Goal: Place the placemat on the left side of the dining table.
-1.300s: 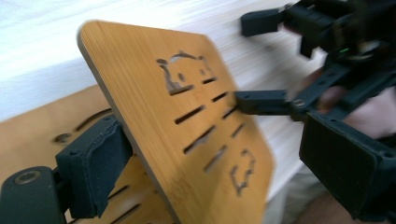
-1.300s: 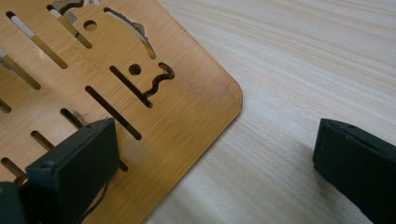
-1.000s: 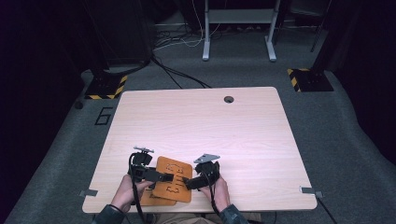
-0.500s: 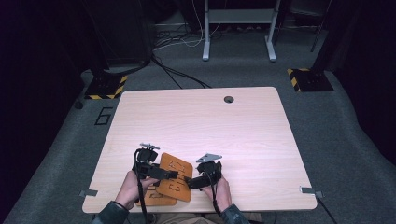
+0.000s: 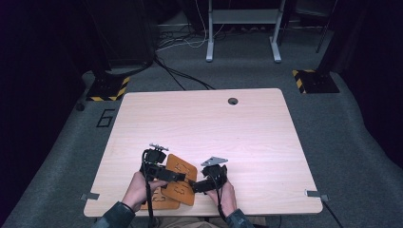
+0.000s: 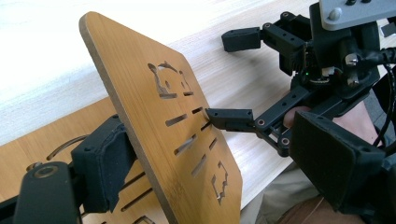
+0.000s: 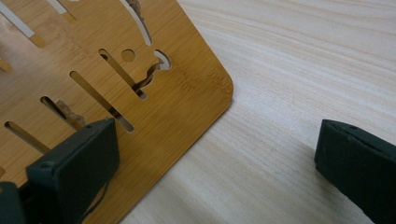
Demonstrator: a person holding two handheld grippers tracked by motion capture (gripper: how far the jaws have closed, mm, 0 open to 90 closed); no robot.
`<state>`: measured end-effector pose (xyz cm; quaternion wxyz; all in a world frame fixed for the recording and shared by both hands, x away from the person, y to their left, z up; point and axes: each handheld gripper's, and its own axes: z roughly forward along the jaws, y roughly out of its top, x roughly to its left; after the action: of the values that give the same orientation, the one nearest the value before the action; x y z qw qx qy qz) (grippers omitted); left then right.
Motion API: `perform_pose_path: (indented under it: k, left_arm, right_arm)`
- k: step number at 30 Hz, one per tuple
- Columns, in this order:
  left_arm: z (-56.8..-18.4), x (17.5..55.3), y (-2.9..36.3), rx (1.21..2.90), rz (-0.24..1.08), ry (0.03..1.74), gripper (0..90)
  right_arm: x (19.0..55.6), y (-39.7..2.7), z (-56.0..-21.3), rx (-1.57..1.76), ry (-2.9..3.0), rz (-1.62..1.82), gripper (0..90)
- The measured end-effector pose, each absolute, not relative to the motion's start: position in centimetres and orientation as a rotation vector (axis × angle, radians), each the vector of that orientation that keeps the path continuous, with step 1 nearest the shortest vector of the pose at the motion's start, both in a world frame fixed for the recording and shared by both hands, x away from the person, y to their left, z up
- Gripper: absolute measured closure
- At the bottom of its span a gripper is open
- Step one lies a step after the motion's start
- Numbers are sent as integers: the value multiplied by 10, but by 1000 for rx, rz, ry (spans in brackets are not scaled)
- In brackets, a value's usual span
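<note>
The wooden table (image 5: 247,137) carries everything, its pale top stretching away beyond both grippers. Close to its near edge lie the bamboo boards. The upper bamboo board (image 6: 173,121), cut with slots and animal-shaped openings, is tilted up on edge between the two grippers; a second, flat board (image 6: 28,144) lies under and behind the left gripper's jaws.

The left gripper (image 5: 164,173) holds the tilted board by its edge: one padded jaw presses the back face, the other sits on the front face, so it is pinching the board, and the jaws have just been closing slightly on it.

The right gripper (image 5: 202,185) faces it from the board's far side. Its jaws are spread wide: one tip touches the board's slotted face, the other stands well apart over bare table, gripping nothing.
</note>
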<state>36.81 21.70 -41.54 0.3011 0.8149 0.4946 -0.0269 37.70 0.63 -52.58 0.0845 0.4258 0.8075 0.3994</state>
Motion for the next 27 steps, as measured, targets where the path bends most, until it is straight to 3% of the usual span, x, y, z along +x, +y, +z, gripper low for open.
perform_pose_path:
  k: [7,21,27]
  left_arm:
    - [-414,369,205,2205,-81,1307,304]
    - [-415,377,194,2275,-83,1329,787]
    - [-413,378,187,2268,-67,1337,860]
  right_arm:
    - [376,3,-526,1262,2400,1205,0]
    - [373,0,-526,1279,2380,1180,0]
    - [371,-6,-526,1285,2371,1195,0]
